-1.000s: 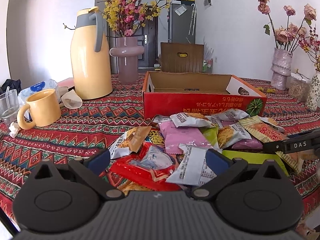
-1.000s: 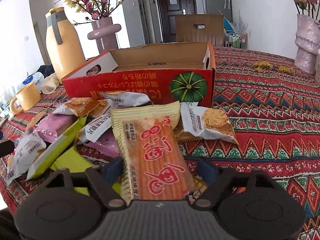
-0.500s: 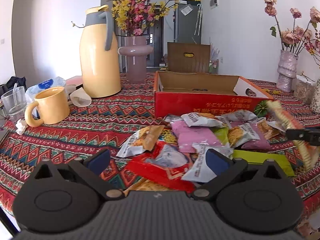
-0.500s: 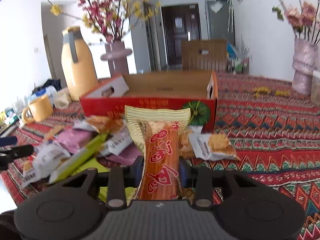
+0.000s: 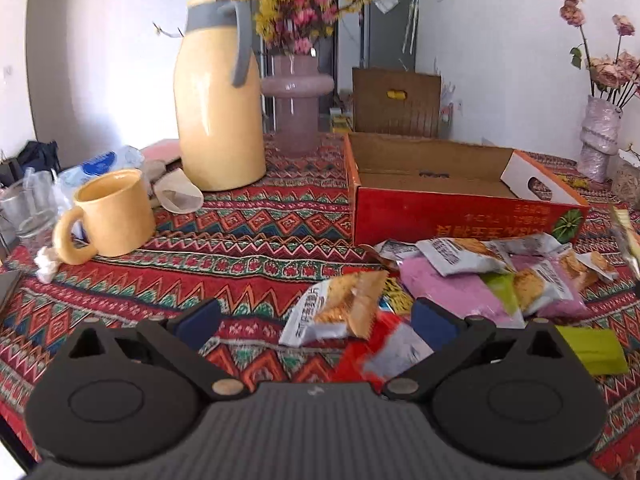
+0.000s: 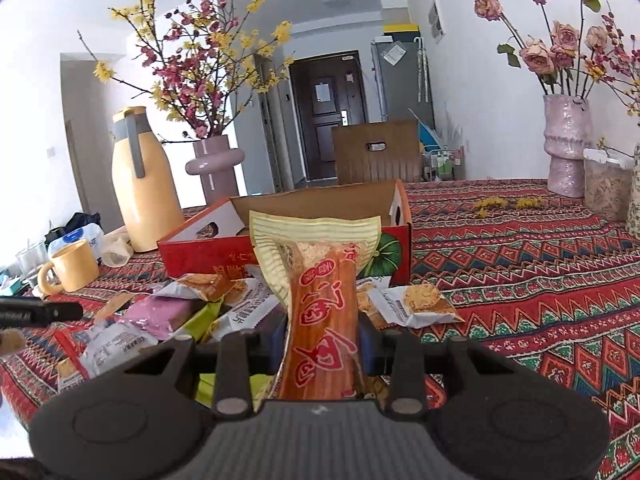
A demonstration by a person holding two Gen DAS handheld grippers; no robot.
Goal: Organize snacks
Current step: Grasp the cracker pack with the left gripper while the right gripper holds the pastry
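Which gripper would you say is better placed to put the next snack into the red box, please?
Right. The right gripper is shut on the orange snack packet, lifted and facing the open red box. The left gripper is open and empty over the snack pile.

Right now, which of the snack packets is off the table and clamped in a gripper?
The long orange packet with the yellow crimped top, pinched between the right gripper's fingers and raised before the red box. The rest lie loose on the cloth.
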